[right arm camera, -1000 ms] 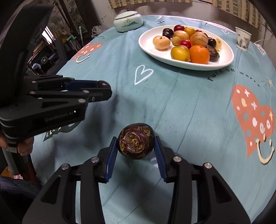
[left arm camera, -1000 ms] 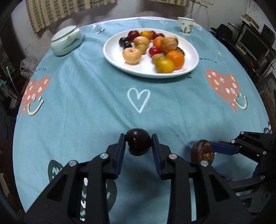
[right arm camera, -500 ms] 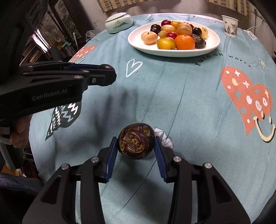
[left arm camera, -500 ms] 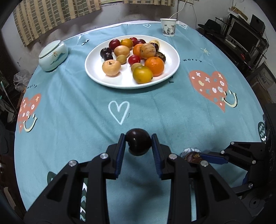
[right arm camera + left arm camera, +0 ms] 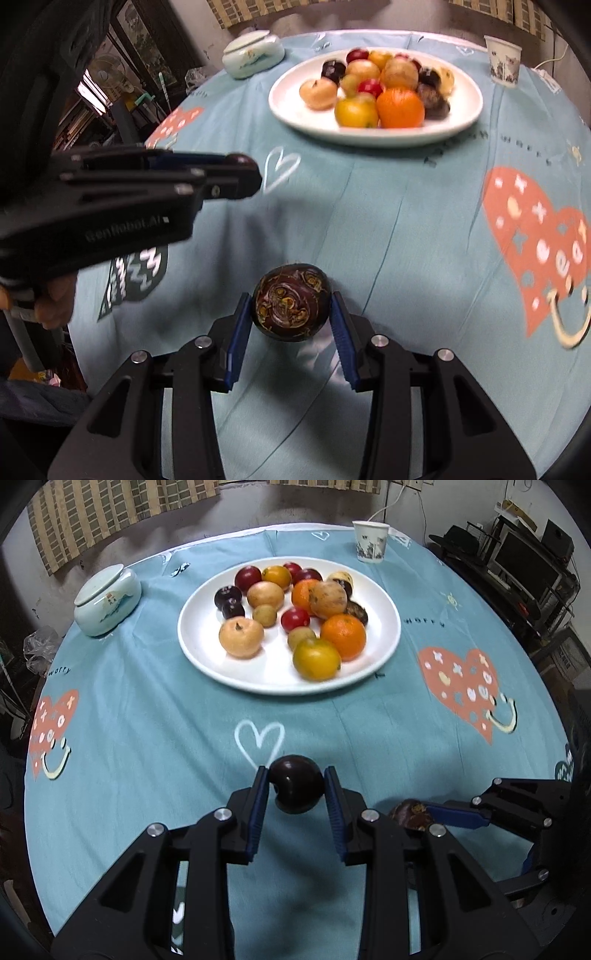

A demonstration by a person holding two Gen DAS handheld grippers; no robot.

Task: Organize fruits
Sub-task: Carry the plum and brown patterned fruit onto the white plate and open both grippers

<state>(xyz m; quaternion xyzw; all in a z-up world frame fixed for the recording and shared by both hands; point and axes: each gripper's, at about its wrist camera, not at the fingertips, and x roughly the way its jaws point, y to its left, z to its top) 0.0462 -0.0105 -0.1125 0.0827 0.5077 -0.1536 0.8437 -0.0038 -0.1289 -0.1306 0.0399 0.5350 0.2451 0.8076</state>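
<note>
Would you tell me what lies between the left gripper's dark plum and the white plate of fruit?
In the left wrist view, only bare teal tablecloth with a white heart outline.

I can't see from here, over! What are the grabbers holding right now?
Left hand-held gripper shut on dark plum. Right hand-held gripper shut on mottled dark fruit. White plate of fruit ahead, tablecloth between bare.

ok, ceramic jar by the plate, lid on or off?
On. The pale lid sits atop the ceramic jar, left of the plate.
</note>
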